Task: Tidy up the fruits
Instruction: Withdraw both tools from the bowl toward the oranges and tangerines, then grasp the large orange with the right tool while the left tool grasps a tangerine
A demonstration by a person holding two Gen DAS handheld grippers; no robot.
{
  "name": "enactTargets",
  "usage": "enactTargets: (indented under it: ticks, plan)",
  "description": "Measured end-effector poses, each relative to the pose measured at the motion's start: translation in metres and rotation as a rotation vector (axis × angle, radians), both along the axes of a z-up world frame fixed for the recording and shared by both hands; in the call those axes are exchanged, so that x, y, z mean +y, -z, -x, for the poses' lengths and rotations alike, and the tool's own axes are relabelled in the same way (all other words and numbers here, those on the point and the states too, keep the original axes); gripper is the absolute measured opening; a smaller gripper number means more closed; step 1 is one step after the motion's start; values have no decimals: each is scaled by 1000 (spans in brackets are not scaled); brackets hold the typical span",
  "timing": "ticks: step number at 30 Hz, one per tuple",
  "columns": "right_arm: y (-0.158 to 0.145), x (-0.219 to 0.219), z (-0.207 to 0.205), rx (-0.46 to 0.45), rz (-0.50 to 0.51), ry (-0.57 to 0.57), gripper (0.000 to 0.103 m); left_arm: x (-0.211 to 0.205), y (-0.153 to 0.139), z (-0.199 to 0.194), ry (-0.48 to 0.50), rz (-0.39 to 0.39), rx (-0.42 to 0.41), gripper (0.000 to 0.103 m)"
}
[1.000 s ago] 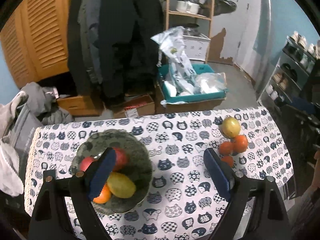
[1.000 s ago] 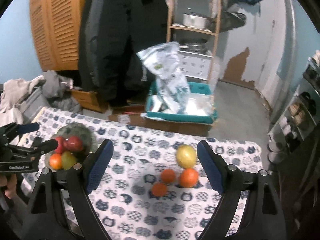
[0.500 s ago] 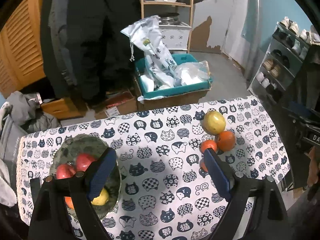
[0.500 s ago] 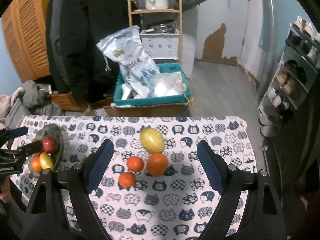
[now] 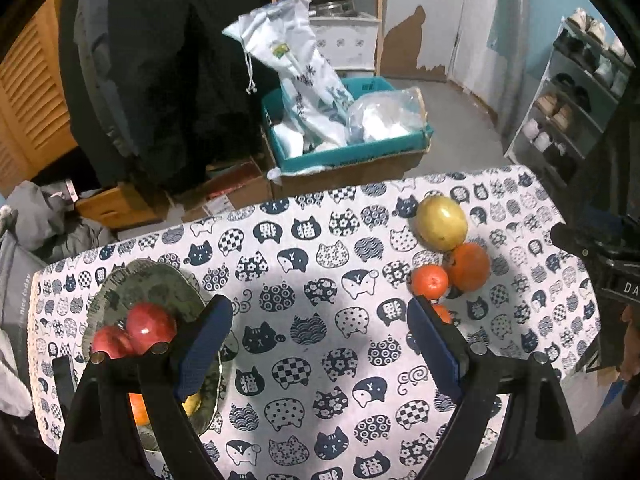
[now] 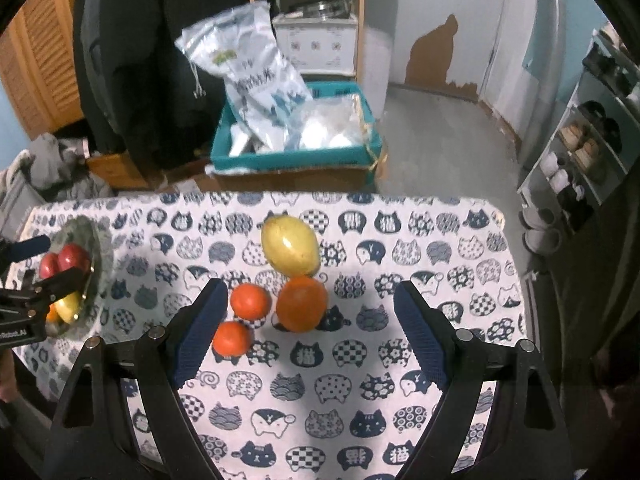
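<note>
Two grippers have come down toward the cat-print tablecloth (image 6: 320,400) since a second ago, so I judge a pick is close. Left: left gripper (image 5: 320,336), fingers wide apart and empty, beside the bowl (image 5: 156,276) with red apples (image 5: 150,326). Right: right gripper (image 6: 308,328), open and empty, hovers near three oranges (image 6: 302,304). Behind them lies the yellow mango (image 6: 290,250), long axis running left-back to right-front.
</note>
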State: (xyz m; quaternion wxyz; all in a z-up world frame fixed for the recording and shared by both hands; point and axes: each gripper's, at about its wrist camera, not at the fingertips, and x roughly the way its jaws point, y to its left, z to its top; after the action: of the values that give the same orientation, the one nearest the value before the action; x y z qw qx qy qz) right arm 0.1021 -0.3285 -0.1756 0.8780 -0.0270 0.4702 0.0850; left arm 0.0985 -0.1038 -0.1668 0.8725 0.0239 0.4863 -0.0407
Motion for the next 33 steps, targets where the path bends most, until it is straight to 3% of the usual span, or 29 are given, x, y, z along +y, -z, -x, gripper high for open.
enactTargets:
  ticks: [5,19,30,33]
  plan:
    - [27,8,-12,65,32,-18,85,1,25,-14,-22,-12,43,90]
    - [102,18,-52,238,22,-1,85,1,85,-48,-68,44,130,90]
    - [136,17,-67,306,7,2,74,0,106,-61,-80,36,165,90]
    - [146,15,-69,338,-49,5,61,-5,106,-60,-67,58,168,90]
